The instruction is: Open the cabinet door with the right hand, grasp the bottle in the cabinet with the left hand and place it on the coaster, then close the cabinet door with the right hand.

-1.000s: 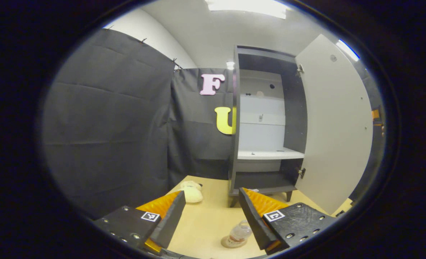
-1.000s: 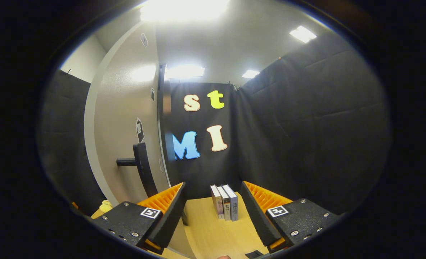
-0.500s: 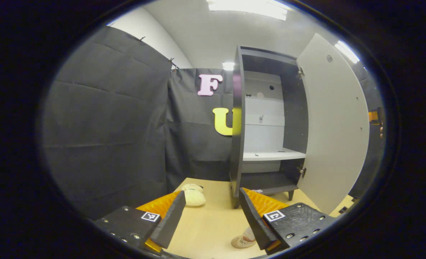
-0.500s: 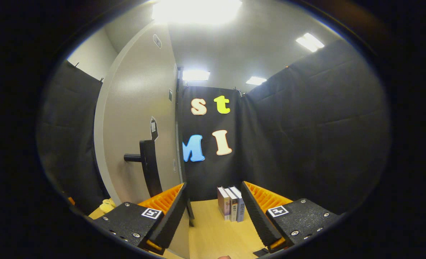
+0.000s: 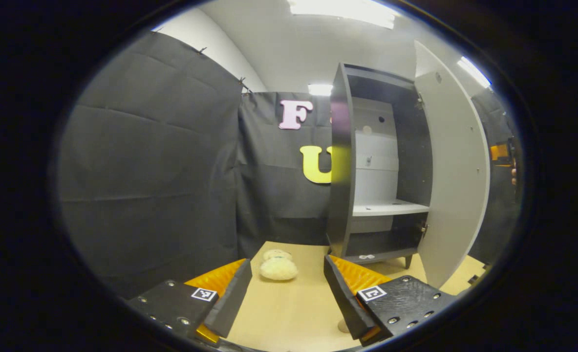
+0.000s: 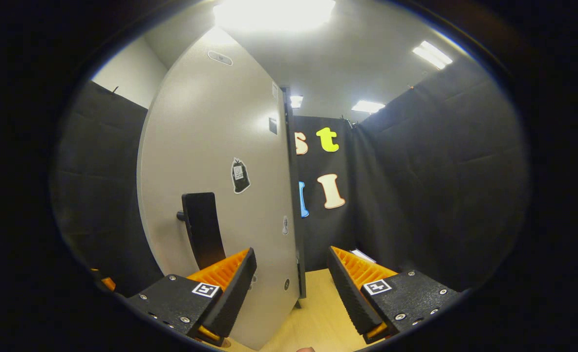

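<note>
Right gripper view shows us our right gripper (image 6: pixel 291 288) level, jaws wide and empty, cabinet door (image 6: pixel 210 161) at ten o'clock.

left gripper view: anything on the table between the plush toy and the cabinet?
Nothing. In the left gripper view the plush toy and the cabinet are separated by bare table.
</note>
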The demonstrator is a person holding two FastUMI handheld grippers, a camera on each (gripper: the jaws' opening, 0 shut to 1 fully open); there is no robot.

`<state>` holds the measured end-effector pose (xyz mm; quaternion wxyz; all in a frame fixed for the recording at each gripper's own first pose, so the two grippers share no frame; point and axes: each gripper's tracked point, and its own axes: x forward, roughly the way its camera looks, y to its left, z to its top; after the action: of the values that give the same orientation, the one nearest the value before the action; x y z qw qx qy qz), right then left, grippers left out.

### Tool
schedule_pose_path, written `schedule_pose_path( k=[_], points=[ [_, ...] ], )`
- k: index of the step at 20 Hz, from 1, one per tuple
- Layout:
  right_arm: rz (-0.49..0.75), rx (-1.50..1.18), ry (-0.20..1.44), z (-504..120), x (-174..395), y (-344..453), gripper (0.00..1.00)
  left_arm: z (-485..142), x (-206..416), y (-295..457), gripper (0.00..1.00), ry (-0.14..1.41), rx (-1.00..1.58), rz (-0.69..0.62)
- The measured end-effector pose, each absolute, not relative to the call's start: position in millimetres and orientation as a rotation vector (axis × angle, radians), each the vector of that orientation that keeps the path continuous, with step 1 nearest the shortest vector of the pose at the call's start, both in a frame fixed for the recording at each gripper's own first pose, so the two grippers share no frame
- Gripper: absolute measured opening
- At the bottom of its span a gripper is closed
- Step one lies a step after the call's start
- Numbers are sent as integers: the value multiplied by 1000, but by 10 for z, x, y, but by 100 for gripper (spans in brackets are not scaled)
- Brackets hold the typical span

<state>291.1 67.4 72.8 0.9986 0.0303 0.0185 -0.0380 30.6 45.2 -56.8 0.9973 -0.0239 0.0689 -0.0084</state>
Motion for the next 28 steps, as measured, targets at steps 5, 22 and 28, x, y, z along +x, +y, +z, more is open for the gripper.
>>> schedule_pose_path(
  k=[5, 22, 28],
  points=[
    [-17, 94, 46, 716, 3015, 942, 92, -605, 247, 763, 88, 145, -40, 28],
    [36, 87, 57, 605, 2874, 1000, 93, -490, 191, 861, 88, 130, -14, 20],
    [-25, 22, 9, 576, 2482, 273, 93, -319, 376, 285, 87, 118, -40, -35]
  ],
)
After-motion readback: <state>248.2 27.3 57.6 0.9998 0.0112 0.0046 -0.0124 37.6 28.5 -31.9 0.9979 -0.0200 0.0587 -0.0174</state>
